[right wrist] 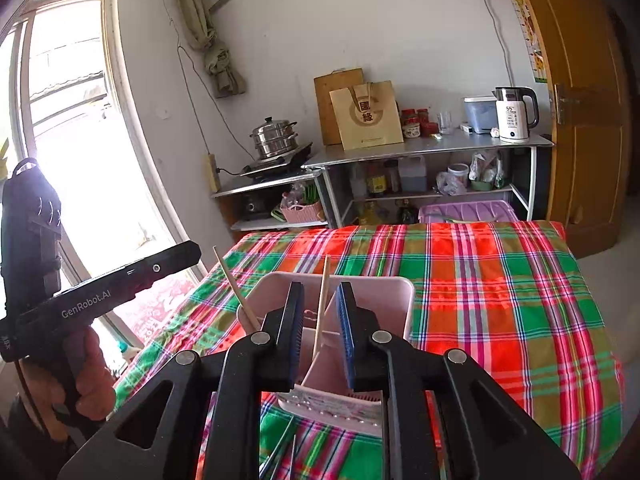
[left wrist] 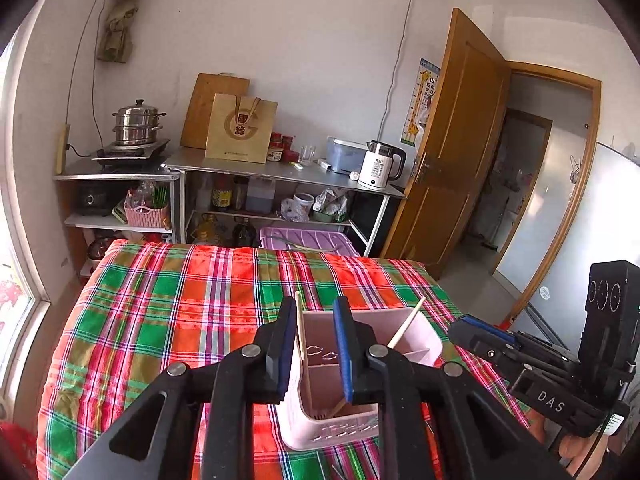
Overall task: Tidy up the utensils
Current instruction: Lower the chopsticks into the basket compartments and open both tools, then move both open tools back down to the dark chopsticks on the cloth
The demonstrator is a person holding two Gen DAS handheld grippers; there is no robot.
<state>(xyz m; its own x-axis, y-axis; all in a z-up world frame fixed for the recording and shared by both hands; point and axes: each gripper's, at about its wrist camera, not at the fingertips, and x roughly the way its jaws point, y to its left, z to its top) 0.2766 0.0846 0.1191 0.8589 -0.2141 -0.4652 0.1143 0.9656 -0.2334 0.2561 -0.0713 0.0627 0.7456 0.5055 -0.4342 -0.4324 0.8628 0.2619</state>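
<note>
We see a pink holder standing on the plaid cloth, near edge of the table, with two chopsticks in it.

Left gripper: jaws apart, nothing clamped. One chopstick stands almost upright in the holder's left compartment, passing between the jaws close to the left pad; we cannot tell if it touches the pad. Its long axis runs near vertical, bottom end down in the holder. The second chopstick leans right and away, in the far right compartment, well clear of this gripper.

Right gripper: jaws apart too, empty. In its view a chopstick rises between the pads, slightly tilted, not pinched. The other chopstick leans to the left, outside the jaws. The holder sits directly ahead and below, its near perforated wall right under the fingers.

Both grippers hover just above the holder's near side; the right one shows at the right edge of the left view.

More slim utensils lie flat on the cloth at the near edge, below the right gripper, long axes running roughly near-to-far. They look metallic; kind unclear.

We judge those loose pieces are the next pick: the right gripper is nearer, and must go down and back toward us, closing across their long axis.
</note>
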